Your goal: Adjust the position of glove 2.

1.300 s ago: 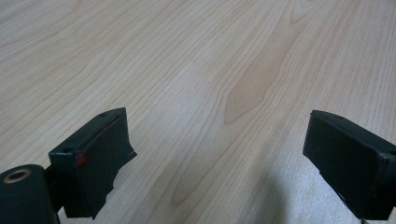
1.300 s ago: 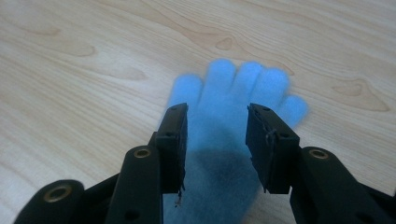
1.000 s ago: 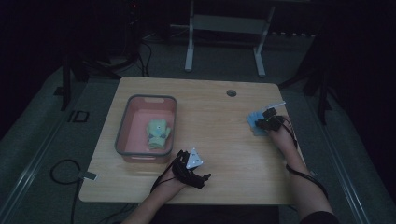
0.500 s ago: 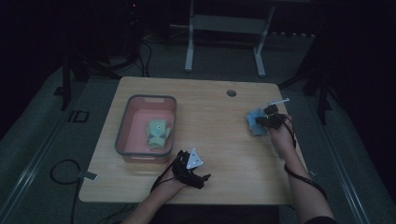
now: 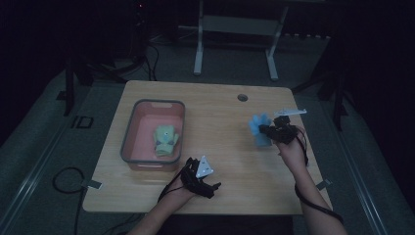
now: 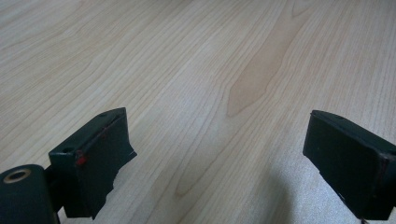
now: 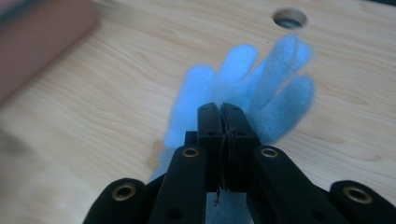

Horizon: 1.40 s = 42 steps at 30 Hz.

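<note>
We've got the right gripper (image 5: 268, 130) with its jaws pressed flat together, pinching the edge of a blue glove (image 5: 258, 129). In the right gripper view that glove (image 7: 254, 95) looks soft and fuzzy, almost fleecy, with stubby rounded fingers fanned out past the black jaw tips; it's blurry there, so we can't read the weave. From the high view it hangs at the gripper's tip over the right part of the table, well apart from the bin.

The left gripper (image 5: 211, 188) sits low near the front edge with its jaws spread wide and nothing between them. In the left gripper view its blocky matte-black pads (image 6: 100, 154) frame bare wood.

The table (image 5: 215, 127) is a light wood-grain top, smooth, with rounded corners and long wavy grain lines. A round cable hole (image 5: 242, 97) sits near the far edge. On the left there's a rectangular pink bin (image 5: 128, 147) with a grey rim and rounded corners, and inside it lies a pale green glove (image 5: 165, 141), soft-looking too.

The room is really dim. We see grey floor around the table, a black cable (image 5: 63, 178) looped on the floor at the left, and a pale metal stand (image 5: 198, 54) behind the table.
</note>
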### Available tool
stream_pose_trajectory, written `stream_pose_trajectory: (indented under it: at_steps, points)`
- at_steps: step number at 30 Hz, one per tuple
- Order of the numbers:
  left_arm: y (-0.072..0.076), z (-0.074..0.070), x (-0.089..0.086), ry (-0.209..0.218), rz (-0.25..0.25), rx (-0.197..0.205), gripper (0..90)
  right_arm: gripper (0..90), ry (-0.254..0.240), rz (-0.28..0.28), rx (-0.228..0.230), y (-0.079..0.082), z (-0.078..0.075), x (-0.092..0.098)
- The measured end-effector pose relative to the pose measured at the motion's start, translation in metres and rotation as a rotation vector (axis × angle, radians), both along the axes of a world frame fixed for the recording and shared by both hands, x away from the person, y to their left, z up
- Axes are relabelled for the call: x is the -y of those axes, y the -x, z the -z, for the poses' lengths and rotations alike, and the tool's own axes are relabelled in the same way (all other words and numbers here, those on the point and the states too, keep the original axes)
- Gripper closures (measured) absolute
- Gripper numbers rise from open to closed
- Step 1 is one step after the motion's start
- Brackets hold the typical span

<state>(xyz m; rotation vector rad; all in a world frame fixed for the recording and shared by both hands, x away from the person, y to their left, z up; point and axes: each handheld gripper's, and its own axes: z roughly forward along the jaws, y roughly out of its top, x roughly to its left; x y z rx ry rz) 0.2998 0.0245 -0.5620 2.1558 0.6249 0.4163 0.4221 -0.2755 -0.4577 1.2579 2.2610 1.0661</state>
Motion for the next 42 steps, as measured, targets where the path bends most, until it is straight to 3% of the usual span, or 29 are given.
stream_pose_trajectory:
  at_steps: [3,8,14,22,29,36,38,42]
  points:
    - [0.000,0.000,0.000,0.002,0.000,0.001,7.9,87.4,-0.011,-0.010,0.009,0.010,-0.004,-0.006]
    - [0.001,0.000,0.001,-0.001,0.001,0.004,7.9,87.4,-0.068,-0.021,0.028,0.036,-0.012,-0.023]
    - [0.001,0.000,0.001,-0.001,0.001,0.008,7.9,87.3,-0.076,-0.044,0.055,0.056,-0.007,-0.045]
    - [0.002,0.001,0.002,-0.006,-0.003,0.017,7.9,87.3,-0.150,-0.057,-0.028,0.072,0.022,-0.066]
    - [0.002,0.001,0.002,-0.011,0.002,0.019,7.9,87.2,-0.089,0.003,-0.064,0.075,0.057,-0.073]
    - [0.002,0.002,0.003,-0.025,0.011,0.017,7.9,85.5,-0.080,0.041,-0.093,0.067,0.081,-0.070]
    - [0.002,0.002,0.003,-0.023,0.012,0.018,7.9,82.5,-0.077,0.050,-0.109,0.065,0.088,-0.068]
    - [0.003,0.001,0.003,-0.021,0.013,0.021,7.9,74.2,-0.074,0.056,-0.101,0.063,0.095,-0.067]
